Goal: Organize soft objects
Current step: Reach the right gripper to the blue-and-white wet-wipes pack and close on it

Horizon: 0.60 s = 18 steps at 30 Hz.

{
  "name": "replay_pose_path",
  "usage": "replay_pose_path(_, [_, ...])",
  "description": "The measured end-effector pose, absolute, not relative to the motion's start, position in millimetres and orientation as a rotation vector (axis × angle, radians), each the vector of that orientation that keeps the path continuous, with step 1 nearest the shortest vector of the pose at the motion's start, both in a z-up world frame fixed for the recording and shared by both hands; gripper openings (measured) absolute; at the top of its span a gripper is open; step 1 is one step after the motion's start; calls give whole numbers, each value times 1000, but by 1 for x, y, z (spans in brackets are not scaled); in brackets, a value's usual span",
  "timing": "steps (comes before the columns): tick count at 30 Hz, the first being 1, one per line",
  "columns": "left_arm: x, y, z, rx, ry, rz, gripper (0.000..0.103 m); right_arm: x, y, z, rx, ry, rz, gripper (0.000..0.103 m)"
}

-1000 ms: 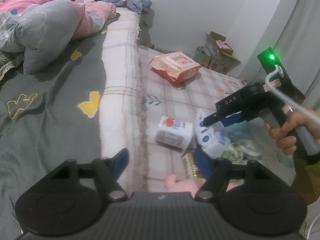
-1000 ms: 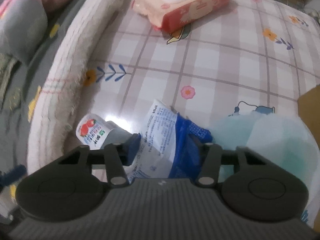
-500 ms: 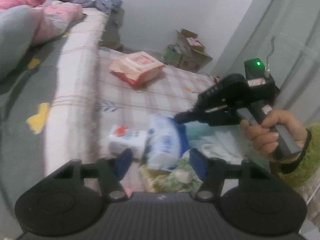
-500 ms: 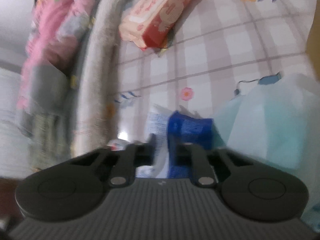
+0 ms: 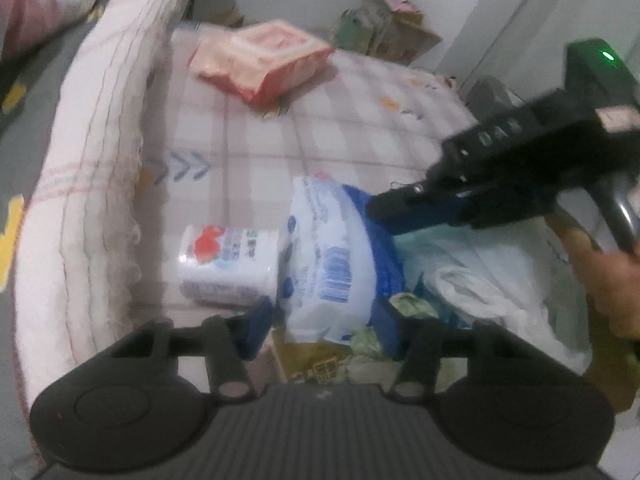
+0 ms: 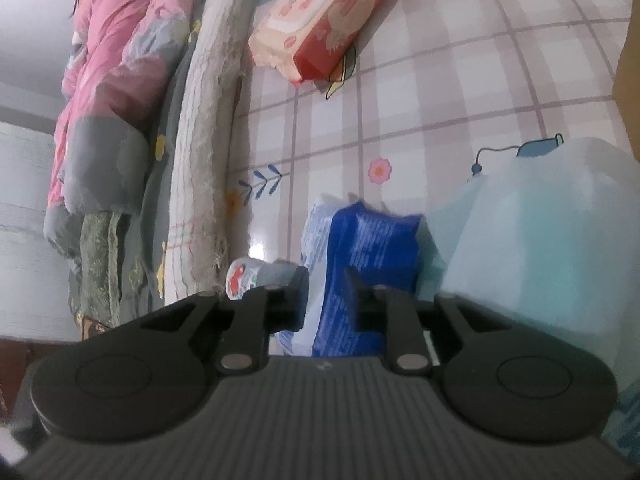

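A blue and white soft pack (image 5: 340,256) stands upright on the checked floor mat (image 5: 340,120); it also shows in the right wrist view (image 6: 360,264). My right gripper (image 6: 326,292) is shut on its top edge; it shows in the left wrist view (image 5: 384,210). My left gripper (image 5: 320,320) is open, with its fingers on either side of the pack's lower end. A small white tissue pack (image 5: 228,264) with a red mark lies just left of the blue pack. A pink and red wipes pack (image 5: 264,60) lies farther back.
The bed's edge with a white blanket (image 5: 100,160) runs along the left. A pale green bag (image 6: 540,240) and white plastic bags (image 5: 500,292) lie right of the blue pack. Cardboard boxes (image 5: 392,28) stand by the far wall.
My right gripper has shut on the blue and white pack and stood it upright. My left gripper has moved right and forward, so its fingers now flank the pack.
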State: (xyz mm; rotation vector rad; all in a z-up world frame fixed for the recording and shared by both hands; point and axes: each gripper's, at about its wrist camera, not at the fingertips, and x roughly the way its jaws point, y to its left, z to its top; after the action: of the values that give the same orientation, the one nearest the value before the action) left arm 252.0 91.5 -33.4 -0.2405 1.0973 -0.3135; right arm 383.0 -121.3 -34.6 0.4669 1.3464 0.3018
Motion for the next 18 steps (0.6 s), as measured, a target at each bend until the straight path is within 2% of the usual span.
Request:
replay_pose_path(6, [261, 97, -38, -293, 1147, -296, 55, 386, -112, -43, 427, 1374, 295, 24])
replay_pose_path(9, [259, 100, -37, -288, 1139, -282, 55, 387, -108, -41, 401, 1379, 302, 32])
replay_pose_path(11, [255, 103, -35, -292, 1133, -280, 55, 388, -103, -40, 370, 1390, 289, 48])
replay_pose_path(15, [246, 109, -31, -305, 1119, -285, 55, 394, -84, -42, 285, 1411, 242, 65])
replay_pose_path(17, [240, 114, -29, -313, 1112, -286, 55, 401, -72, -44, 241, 1424, 231, 82])
replay_pose_path(18, [237, 116, -28, -315, 1109, -286, 55, 404, -66, -45, 221, 1425, 219, 85])
